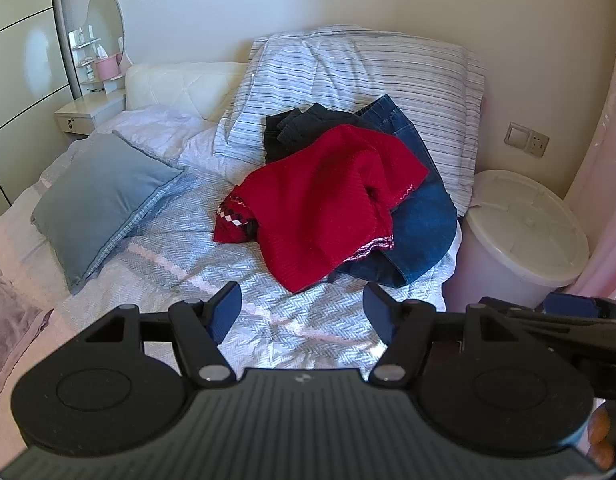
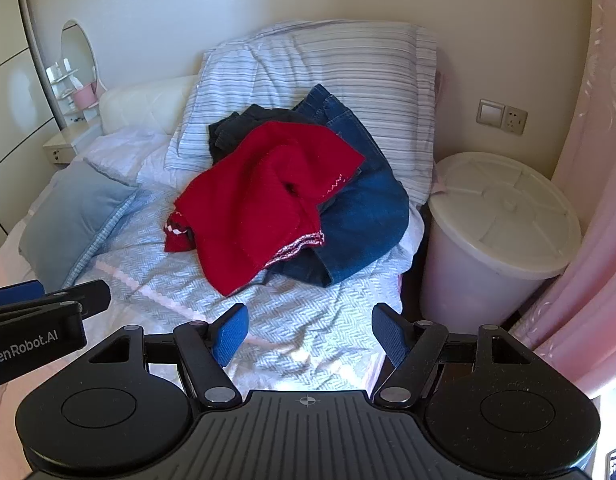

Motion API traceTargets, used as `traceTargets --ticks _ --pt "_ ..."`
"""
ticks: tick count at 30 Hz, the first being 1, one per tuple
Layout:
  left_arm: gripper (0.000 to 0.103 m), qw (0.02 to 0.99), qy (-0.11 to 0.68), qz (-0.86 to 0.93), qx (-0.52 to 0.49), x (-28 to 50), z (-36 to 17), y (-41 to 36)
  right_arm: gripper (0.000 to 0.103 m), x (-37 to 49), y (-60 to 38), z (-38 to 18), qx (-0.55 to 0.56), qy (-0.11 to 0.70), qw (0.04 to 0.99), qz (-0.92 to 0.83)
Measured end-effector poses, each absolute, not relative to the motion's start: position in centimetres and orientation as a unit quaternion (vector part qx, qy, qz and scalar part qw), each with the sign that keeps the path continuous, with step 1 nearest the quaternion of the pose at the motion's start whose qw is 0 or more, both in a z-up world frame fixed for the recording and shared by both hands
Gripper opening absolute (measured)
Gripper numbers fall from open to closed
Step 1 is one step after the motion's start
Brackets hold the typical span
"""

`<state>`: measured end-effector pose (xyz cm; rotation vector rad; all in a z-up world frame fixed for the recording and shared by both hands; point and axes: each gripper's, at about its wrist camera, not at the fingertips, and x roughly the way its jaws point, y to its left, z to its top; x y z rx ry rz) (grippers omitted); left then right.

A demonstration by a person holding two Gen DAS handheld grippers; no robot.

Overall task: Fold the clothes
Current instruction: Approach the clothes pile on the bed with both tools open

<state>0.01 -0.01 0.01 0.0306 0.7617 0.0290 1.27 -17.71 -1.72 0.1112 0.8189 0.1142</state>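
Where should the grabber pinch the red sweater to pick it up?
Probably the bottom hem of the red sweater, the corner hanging nearest over the bedspread. It lies on top of the blue jeans, so nothing pins it. The open left gripper could come straight forward and low from the foot of the bed, closing on that loose edge.

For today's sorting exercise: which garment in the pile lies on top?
The red sweater lies on top, draped over the blue jeans and the dark garment.
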Motion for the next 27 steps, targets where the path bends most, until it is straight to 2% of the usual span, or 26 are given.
traceTargets --ticks 27 --pt "0.064 0.929 0.371 0.023 0.004 -0.75 0.15 0.64 0.072 0.93 -18.17 -0.79 0.043 0.395 0.916 0.056"
